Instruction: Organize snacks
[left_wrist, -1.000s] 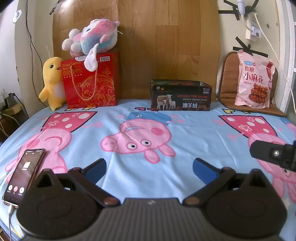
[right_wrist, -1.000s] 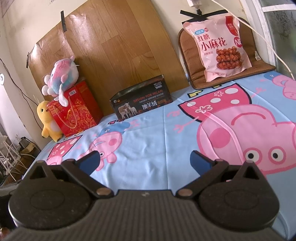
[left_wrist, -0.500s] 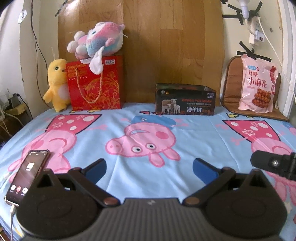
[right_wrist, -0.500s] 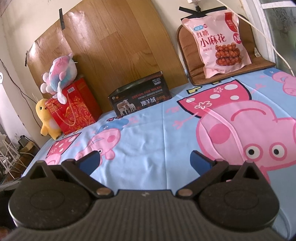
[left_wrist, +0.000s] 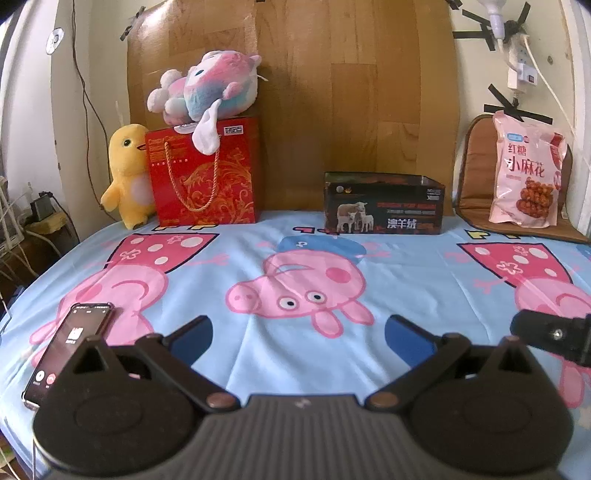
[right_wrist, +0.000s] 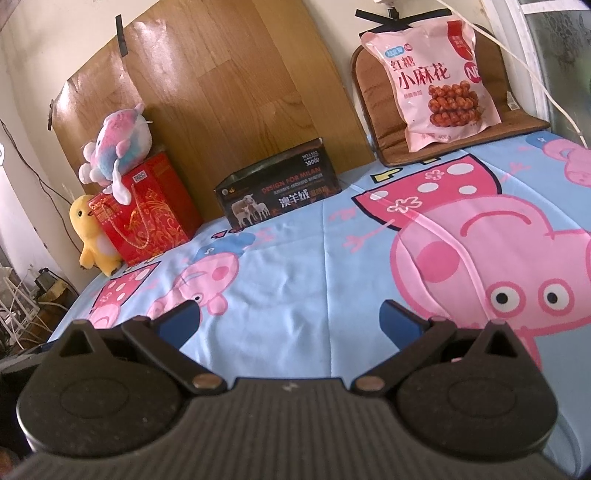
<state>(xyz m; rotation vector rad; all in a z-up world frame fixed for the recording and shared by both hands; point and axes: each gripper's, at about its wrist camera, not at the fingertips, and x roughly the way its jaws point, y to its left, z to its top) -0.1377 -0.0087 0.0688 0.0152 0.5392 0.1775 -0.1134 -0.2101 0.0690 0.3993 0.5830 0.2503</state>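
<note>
Pink snack bag (right_wrist: 436, 79), red gift bag (left_wrist: 201, 173)

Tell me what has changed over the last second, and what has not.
Only the views shifted. The left gripper tipped upward, so the black box and phone sit lower in its view; the right gripper shifted slightly. Both stay open and empty. The pink snack bag, red gift bag and plush toys kept their places.

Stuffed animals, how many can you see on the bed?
2. The yellow duck plush stands at the far left beside the red gift bag; the pink-and-blue plush lies on top of that bag. Others may be hidden behind.
</note>
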